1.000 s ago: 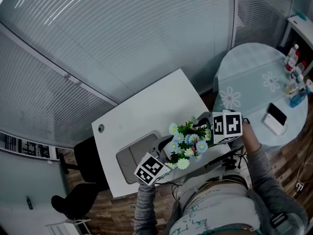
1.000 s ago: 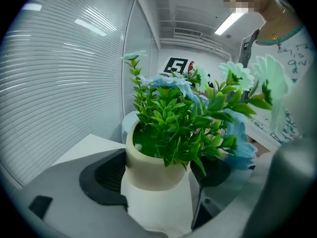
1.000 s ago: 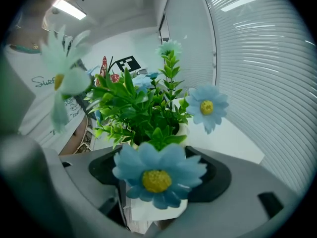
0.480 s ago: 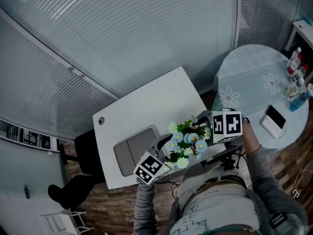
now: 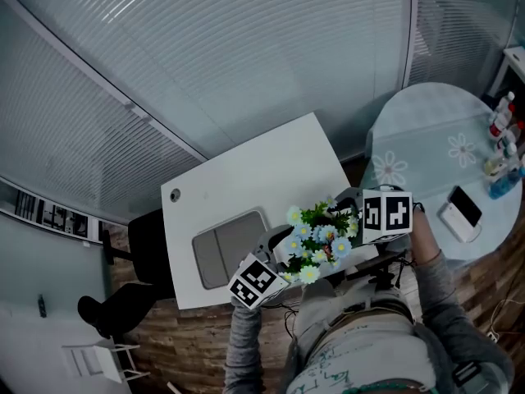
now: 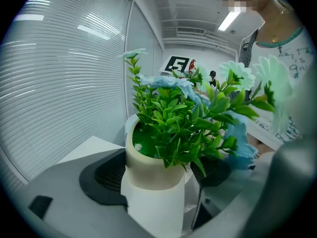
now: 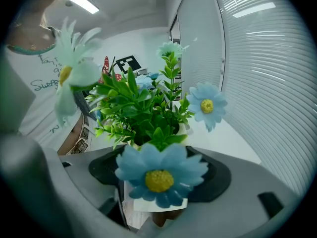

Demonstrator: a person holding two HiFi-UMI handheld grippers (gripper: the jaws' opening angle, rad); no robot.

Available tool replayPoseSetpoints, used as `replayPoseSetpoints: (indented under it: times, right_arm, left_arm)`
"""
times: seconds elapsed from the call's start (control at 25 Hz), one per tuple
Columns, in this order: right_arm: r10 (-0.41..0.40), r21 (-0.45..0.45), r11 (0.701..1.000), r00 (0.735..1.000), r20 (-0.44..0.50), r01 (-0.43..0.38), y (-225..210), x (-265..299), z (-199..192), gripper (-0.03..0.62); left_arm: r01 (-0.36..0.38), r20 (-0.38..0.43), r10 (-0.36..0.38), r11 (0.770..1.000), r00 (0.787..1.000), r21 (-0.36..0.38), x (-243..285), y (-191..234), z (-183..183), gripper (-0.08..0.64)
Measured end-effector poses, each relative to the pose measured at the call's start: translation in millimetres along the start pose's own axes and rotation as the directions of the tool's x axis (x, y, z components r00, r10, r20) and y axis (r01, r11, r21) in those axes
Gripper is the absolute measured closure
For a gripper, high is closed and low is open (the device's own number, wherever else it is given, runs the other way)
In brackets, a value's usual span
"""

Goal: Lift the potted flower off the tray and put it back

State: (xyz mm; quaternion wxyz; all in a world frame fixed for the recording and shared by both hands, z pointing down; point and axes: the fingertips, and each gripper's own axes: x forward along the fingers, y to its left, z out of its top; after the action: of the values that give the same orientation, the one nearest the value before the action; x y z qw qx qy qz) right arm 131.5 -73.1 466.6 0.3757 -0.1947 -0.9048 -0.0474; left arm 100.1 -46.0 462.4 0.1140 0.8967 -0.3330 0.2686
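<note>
The potted flower (image 5: pixel 316 240), a cream pot with green leaves and pale blue daisies, hangs over the front edge of the white desk (image 5: pixel 246 179), to the right of the grey tray (image 5: pixel 228 245). My left gripper (image 5: pixel 277 251) comes at the potted flower from the lower left and my right gripper (image 5: pixel 346 212) from the right. In the left gripper view the pot (image 6: pixel 148 180) sits between the dark pads (image 6: pixel 105 177), with the left gripper (image 6: pixel 158 177) shut on it. In the right gripper view a blue daisy (image 7: pixel 159 175) hides most of the pot (image 7: pixel 148 205), on which the right gripper (image 7: pixel 158 177) is shut.
A round table (image 5: pixel 426 150) with a flowered cloth stands at the right, with bottles (image 5: pixel 502 130) and a phone on a white box (image 5: pixel 461 212) on it. A black chair (image 5: pixel 143 245) is left of the desk. Slatted blinds (image 5: pixel 205 56) run behind the desk.
The head view has shifted a little. Both grippers still hold the potted flower beside the tray, in nearly the same place.
</note>
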Motion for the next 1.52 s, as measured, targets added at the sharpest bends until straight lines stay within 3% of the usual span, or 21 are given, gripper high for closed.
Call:
replayPoseSetpoints:
  times: [0.4,0.72,0.92,1.52]
  right_arm:
    - [-0.016,0.011,1.0,0.999,-0.029,0.017,-13,19,13,0.241]
    - [-0.023,0.013,1.0,0.999,-0.039,0.024,-28,63,62,0.241]
    - [-0.027,0.008,1.0,0.999,-0.037,0.027,-33,86,89,0.241]
    - [-0.04,0.037,0.998,0.999,-0.027,0.041,-38,110,89,0.241]
  left_arm:
    - [0.022,0.011,-0.022,1.0,1.0,0.004,-11,20,-15,0.15]
    - [0.035,0.027,-0.035,0.999,0.999,-0.007,-61,54,-43,0.15]
    - [0.018,0.024,-0.019,1.0,1.0,0.025,-91,73,-56,0.15]
    - [0.055,0.01,-0.055,0.998,0.998,0.018,-93,82,-81,0.15]
